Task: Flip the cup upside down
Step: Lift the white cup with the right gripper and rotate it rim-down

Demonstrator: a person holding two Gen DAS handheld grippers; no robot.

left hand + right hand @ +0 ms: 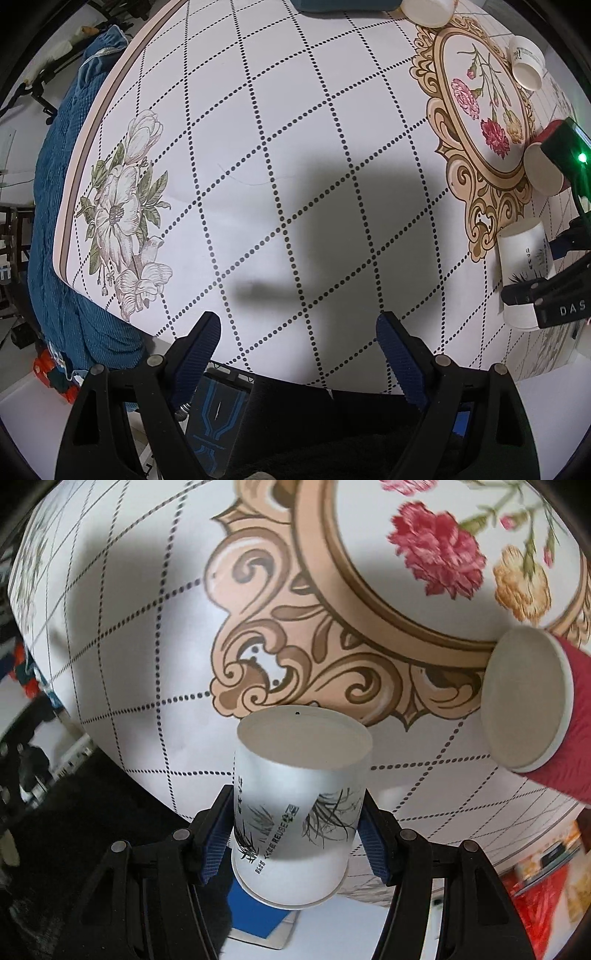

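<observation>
A white paper cup (295, 805) with black grass print and "REUSE" lettering is clamped between the blue pads of my right gripper (295, 834). It is held off the table, base pointing away from me, rim towards the camera. It also shows at the right edge of the left wrist view (522, 275), with the right gripper (546, 295) around it. My left gripper (297, 350) is open and empty above the table's near edge.
A red cup (535, 705) stands upside down to the right, also in the left view (543, 166). Two more white cups (526, 62) (428, 11) sit farther back. The patterned tablecloth (258, 129) covers the table; a blue cloth (59, 221) hangs left.
</observation>
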